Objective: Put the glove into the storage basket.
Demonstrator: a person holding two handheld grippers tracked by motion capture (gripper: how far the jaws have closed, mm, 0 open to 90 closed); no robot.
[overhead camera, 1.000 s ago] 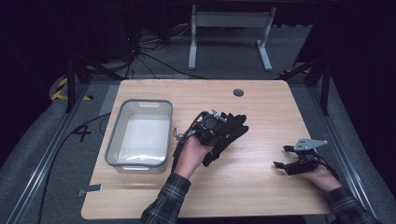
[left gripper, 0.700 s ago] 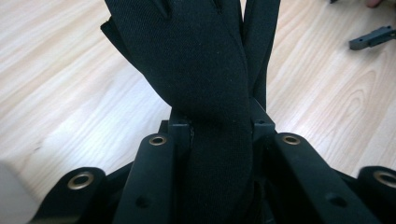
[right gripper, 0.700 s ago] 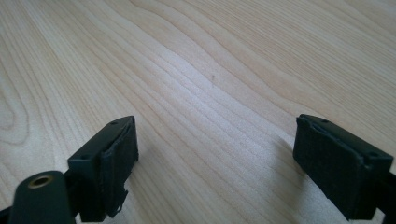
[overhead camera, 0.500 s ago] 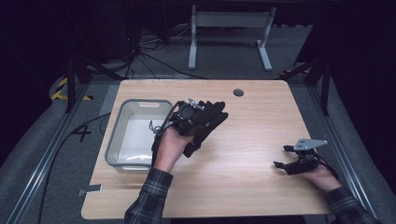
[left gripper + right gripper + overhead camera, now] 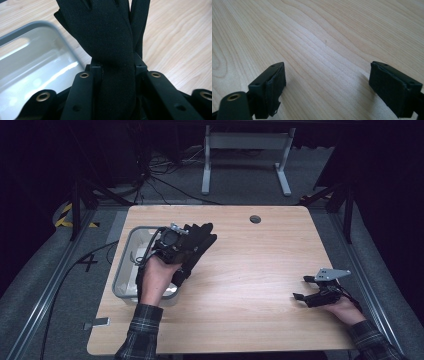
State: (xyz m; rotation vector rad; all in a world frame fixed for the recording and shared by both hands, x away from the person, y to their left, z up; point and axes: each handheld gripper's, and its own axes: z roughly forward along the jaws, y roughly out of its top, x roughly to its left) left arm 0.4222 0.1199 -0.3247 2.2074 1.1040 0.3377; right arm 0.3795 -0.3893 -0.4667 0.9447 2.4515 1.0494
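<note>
A black glove (image 5: 197,240) is seen clamped between the jaws of the left gripper (image 5: 172,242), held above the worktop (image 5: 250,270) at the right-hand rim of a clear plastic bin (image 5: 125,270) that stands near the worktop's left edge. In the left gripper view the glove (image 5: 112,50) is pinched at its cuff between the two black jaws, its fingers rising beyond them, with the bin (image 5: 32,67) seen below to one side and bare wood on the other. From the high view the glove's fingers are pointed toward the far edge of the worktop, and part of the fabric is draped down beside the hand that bears the gripper. The right gripper (image 5: 305,288) is held low near the worktop's right edge, toward the near right corner, well apart from the glove and the bin. Its jaws are shown standing wide apart in the right gripper view (image 5: 327,95), with nothing but wood grain between them. A round cable hole (image 5: 255,219) is set in the worktop near its far edge.
</note>
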